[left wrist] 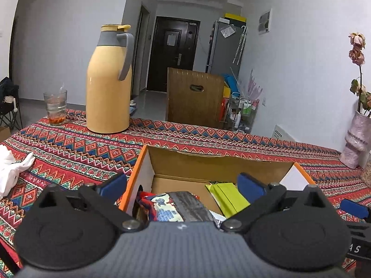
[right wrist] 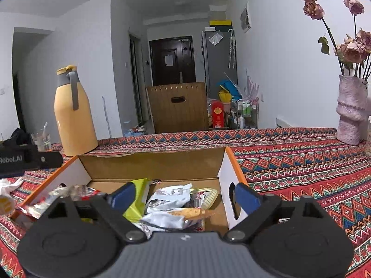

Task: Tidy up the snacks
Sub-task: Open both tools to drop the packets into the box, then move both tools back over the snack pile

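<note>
Left wrist view: our left gripper [left wrist: 182, 185] hangs over the cardboard box [left wrist: 215, 162], jaws spread wide w/ nothing between them; a blue-and-red snack packet [left wrist: 167, 205] lies just below, a lime-green packet [left wrist: 226, 194] to its right. Right wrist view: our right gripper [right wrist: 185, 195] is also wide open & empty, above white and orange snack packets [right wrist: 171, 208] inside the box. Box sits on a patterned tablecloth [right wrist: 301, 169]; yellow thermos [left wrist: 109, 81], glass [left wrist: 55, 106] & pink vase [right wrist: 351, 111] stand beyond it.

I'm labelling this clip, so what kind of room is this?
Probably a home dining area: a table under a patterned cloth, a yellow thermos jug, a vase of dried roses, with a fridge by the entrance door.
</note>
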Demonstrator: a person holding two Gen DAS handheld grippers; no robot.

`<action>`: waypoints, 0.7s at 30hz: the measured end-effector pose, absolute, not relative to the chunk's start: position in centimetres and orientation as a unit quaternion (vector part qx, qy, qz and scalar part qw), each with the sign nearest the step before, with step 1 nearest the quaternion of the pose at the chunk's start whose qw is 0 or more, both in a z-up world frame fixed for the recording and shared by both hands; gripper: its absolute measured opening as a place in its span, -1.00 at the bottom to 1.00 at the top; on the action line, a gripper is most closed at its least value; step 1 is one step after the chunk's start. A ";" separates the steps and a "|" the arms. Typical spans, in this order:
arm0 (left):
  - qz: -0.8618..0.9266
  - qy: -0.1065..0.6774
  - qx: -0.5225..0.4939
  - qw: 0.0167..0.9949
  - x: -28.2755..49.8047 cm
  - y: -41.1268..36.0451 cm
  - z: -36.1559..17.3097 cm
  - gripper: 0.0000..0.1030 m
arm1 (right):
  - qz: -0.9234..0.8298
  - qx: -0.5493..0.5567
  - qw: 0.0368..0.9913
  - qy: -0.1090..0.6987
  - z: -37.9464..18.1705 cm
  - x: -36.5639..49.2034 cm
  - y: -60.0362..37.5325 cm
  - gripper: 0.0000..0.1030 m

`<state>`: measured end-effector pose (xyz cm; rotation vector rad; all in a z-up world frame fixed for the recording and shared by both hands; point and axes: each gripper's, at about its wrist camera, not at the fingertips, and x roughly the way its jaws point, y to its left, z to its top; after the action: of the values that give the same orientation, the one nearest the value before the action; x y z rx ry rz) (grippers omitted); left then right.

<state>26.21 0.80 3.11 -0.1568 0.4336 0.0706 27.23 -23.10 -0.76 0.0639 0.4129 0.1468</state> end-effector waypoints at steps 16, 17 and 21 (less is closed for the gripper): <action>0.026 0.205 -0.070 0.976 25.1 -0.2 3.9 1.00 | 0.068 0.035 0.977 0.199 -0.2 26.4 -23.6 1.00; 0.025 0.202 -0.068 0.977 24.9 -0.3 4.1 1.00 | 0.067 0.037 0.978 0.196 0.0 26.3 -23.7 1.00; 0.031 0.199 -0.065 0.977 24.7 -0.7 4.9 1.00 | 0.067 0.027 0.980 0.185 1.1 25.7 -23.7 1.00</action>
<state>24.65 -0.72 4.88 -0.1320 0.4013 0.0621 25.67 -23.67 1.10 0.0542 0.3724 0.1347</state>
